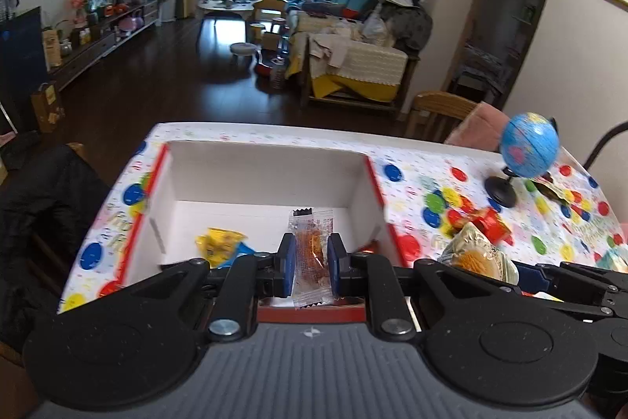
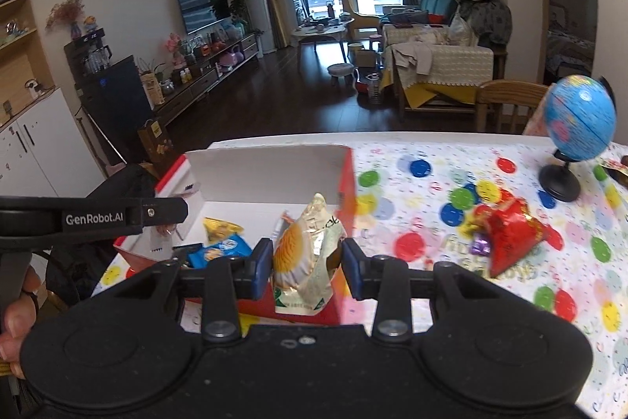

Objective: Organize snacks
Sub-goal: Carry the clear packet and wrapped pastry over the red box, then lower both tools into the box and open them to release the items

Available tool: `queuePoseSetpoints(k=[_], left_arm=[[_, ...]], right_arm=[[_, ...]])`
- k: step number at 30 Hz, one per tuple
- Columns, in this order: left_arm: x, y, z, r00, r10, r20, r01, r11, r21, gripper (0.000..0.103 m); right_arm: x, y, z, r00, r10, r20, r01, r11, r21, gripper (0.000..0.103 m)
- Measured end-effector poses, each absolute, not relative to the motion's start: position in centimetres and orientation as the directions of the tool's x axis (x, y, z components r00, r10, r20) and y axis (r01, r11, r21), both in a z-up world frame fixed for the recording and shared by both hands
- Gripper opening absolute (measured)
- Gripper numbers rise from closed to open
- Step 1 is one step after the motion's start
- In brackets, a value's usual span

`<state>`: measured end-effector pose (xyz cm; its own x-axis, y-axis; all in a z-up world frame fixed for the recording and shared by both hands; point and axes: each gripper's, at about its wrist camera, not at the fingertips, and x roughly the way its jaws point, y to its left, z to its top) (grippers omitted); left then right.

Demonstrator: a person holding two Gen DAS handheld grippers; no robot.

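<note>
While the open white box point(image 1: 267, 179) sits far-left on the table, both held snacks hang over its near edge. Left gripper point(image 1: 310, 264) pinches a clear packet point(image 1: 312, 250), long axis near-to-far; right gripper point(image 2: 308, 268) clamps a pastry pack point(image 2: 302, 254) near the box's right wall.

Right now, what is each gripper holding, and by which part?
Left gripper pinches the clear snack sachet across its middle. Right gripper clamps the cream pastry packet at its sides, mid-height.
</note>
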<state>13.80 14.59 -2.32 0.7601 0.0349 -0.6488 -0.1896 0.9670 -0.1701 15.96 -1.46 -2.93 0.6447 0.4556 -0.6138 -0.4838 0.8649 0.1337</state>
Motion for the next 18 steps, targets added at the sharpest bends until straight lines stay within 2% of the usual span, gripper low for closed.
queuePoseSetpoints(k=[18], left_arm=[[17.5,22.9,-6.1,0.695,0.089,-0.713,-0.25,0.96,-0.124,0.017]], right_arm=[[19.5,7.6,-6.8,0.592,0.429,-0.682,-0.511,0.854,0.094,0.037]])
